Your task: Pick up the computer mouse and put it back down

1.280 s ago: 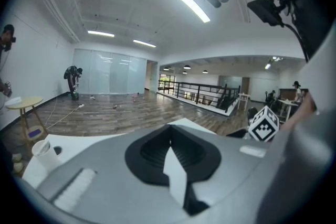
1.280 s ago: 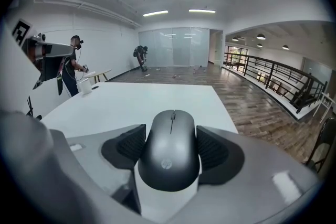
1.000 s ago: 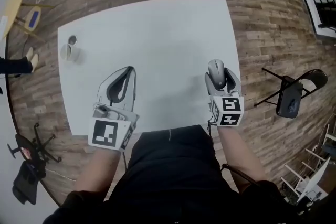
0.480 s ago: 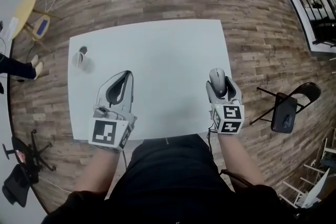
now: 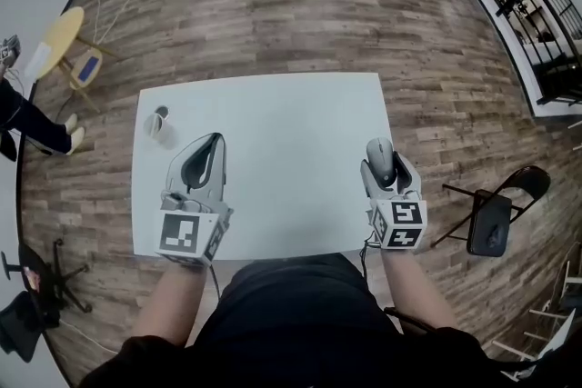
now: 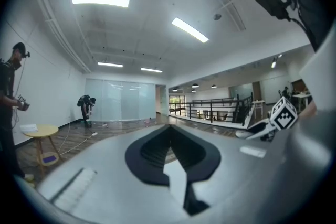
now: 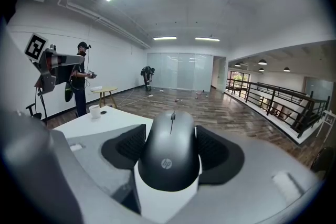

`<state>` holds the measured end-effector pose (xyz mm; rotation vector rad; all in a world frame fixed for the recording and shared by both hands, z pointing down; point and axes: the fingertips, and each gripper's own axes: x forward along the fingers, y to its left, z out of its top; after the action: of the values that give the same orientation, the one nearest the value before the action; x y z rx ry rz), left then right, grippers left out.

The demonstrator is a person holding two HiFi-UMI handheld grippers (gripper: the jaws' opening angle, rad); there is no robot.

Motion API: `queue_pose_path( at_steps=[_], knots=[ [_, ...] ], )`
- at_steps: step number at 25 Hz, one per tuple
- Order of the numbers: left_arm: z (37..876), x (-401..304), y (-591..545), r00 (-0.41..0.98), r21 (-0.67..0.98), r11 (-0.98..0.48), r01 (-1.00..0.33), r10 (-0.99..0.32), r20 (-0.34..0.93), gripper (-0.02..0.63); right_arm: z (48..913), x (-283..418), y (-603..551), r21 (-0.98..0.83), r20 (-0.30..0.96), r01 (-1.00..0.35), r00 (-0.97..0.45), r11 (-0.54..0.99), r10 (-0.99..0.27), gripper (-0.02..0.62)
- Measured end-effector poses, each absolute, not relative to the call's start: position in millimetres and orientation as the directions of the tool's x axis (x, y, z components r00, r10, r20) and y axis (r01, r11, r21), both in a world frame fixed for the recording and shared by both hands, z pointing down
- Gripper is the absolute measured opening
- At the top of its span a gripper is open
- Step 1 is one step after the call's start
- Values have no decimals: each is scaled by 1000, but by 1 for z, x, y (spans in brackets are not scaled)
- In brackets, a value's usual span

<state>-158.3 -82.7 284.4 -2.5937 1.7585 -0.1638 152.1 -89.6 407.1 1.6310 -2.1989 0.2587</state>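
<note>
Right hand-held gripper (image 5: 382,166): its jaws stand wide apart and squeeze the computer mouse (image 7: 170,157), with one black pad on each side of it.
Computer mouse: it is dark grey, and its wheel end points away from the person. It sits up in the jaws and does not seem to lie on the bench (image 5: 273,114). It hangs near the bench's right edge, on the side close to the person.
Left hand-held gripper (image 5: 205,161): its jaw tips are pressed together with nothing inside. It is held over the left part of the bench.
Bench: it is white and flat, with a small cup (image 5: 159,124) near its far left corner.
Around: there is a wood floor, a folding chair (image 5: 491,218) on the right and a little yellow table (image 5: 59,41) far off on the left.
Done: the picking up looks finished.
Left to do: the mouse has to go back down on the bench, and then the jaws have to let go.
</note>
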Motion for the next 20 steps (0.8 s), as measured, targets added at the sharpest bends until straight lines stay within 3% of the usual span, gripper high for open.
queue_pose_path(
  at_steps=[10,20],
  knots=[
    [250,-167,-82,371,-107,-367,-924,-928,-19,0,354,137,-86,90,292,-949,-265,302,-919,302],
    [256,-165,-78,357,-72,-357,-931,-934,3,0,354,137,-83,89,285,-950,-264,300,-921,302]
  ],
)
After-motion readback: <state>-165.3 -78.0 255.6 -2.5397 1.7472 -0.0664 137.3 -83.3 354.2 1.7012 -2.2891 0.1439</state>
